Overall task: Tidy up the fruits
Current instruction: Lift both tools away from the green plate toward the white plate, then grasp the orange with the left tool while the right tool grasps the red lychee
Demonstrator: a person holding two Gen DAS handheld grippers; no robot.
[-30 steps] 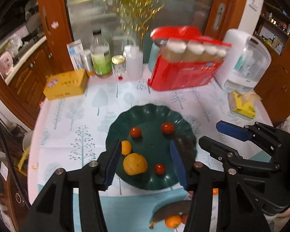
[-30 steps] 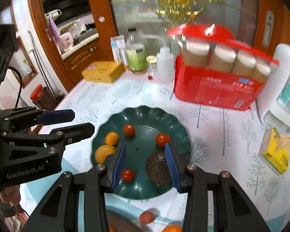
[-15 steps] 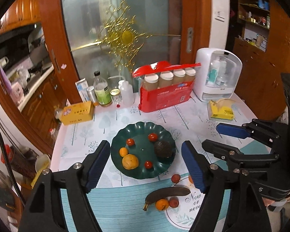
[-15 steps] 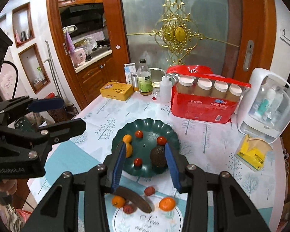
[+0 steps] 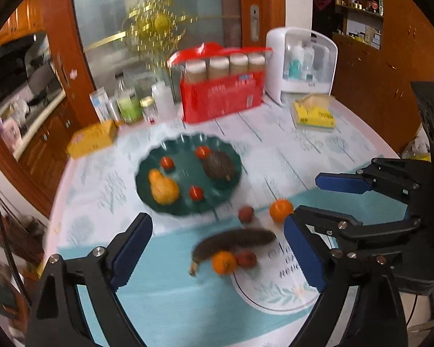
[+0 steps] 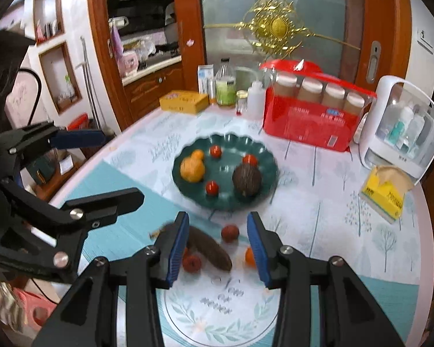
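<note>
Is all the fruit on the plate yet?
Not yet. The dark green scalloped plate already holds oranges, small red fruits and a brown avocado. Both tools hold nothing; the left tool is opening. Left on the table: a dark overripe banana, two small oranges and two reddish fruits.
</note>
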